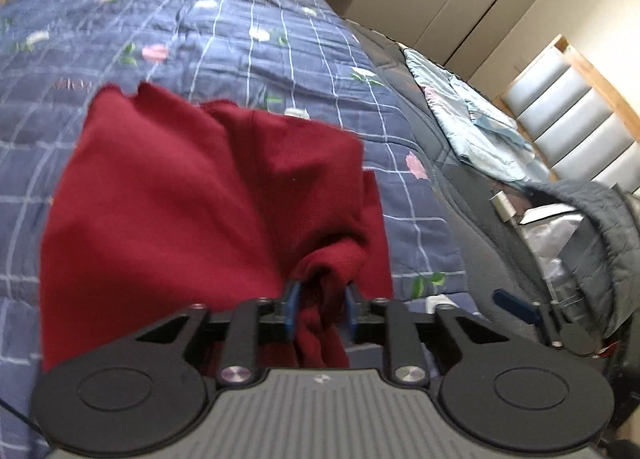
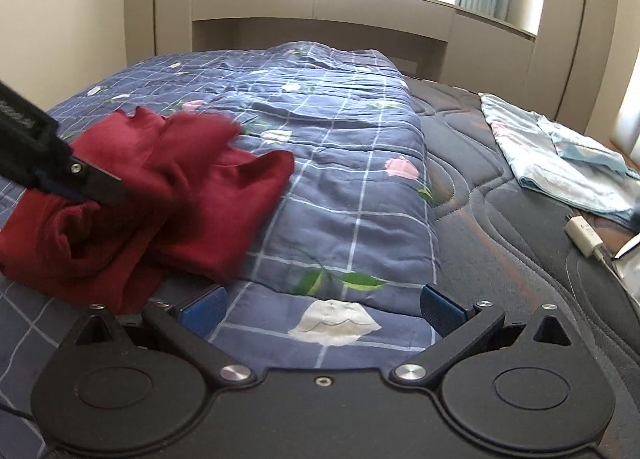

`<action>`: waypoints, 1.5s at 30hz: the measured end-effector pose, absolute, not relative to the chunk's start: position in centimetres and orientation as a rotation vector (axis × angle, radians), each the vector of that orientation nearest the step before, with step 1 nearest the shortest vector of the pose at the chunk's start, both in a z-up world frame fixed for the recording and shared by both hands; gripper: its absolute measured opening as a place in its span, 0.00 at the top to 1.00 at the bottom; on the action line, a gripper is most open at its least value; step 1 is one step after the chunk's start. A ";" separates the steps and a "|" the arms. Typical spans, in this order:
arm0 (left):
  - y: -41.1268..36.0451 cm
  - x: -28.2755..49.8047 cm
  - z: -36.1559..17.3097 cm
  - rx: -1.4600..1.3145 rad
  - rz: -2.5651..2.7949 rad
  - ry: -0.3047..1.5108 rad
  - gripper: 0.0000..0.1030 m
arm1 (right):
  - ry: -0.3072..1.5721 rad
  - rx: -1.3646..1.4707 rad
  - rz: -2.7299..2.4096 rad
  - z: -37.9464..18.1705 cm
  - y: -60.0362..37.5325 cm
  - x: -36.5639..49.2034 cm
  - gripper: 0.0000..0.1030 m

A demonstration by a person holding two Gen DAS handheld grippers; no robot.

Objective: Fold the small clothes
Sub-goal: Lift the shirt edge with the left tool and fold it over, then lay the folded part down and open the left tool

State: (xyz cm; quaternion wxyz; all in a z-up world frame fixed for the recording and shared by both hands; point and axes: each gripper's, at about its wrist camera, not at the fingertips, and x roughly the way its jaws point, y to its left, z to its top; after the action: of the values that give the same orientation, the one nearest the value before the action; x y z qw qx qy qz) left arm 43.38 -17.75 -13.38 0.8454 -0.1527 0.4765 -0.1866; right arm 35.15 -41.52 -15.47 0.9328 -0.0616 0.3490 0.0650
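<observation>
While your left gripper (image 1: 320, 309) pinches a bunched edge of the dark red garment (image 1: 192, 195) above the blue checked quilt (image 2: 340, 187), your right gripper (image 2: 320, 309) hovers beside it, jaws spread and empty. You look mid-fold; next, probably carry that edge across and lay it flat.

A floral checked quilt (image 2: 340, 147) covers the mattress (image 2: 500, 199), beside a pale blue cloth (image 2: 560, 163), perhaps a pillowcase.
</observation>
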 end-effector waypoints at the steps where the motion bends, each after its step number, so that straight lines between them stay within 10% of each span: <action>1: -17.6 43.4 -13.4 -0.337 -0.399 1.009 0.55 | 0.710 -0.122 0.132 -15.4 -41.4 35.3 0.00; 14: -14.6 40.2 -9.8 -0.145 -0.206 0.859 0.03 | 0.636 0.049 0.356 -13.1 -38.4 40.7 0.02; 32: -7.0 41.7 -13.5 -0.237 0.158 0.918 0.01 | 0.789 0.273 0.400 -14.3 -36.4 45.6 0.87; 45: -8.3 43.7 -11.8 -0.153 0.086 0.904 0.01 | 0.725 0.180 0.298 -11.6 -40.0 46.0 0.90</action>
State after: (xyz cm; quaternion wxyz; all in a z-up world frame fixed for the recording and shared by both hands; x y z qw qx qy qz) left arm 43.73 -8.26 -11.78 0.8958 -0.0736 0.4363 0.0414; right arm 46.00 -40.05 -11.56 0.9201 0.0878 0.3530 0.1452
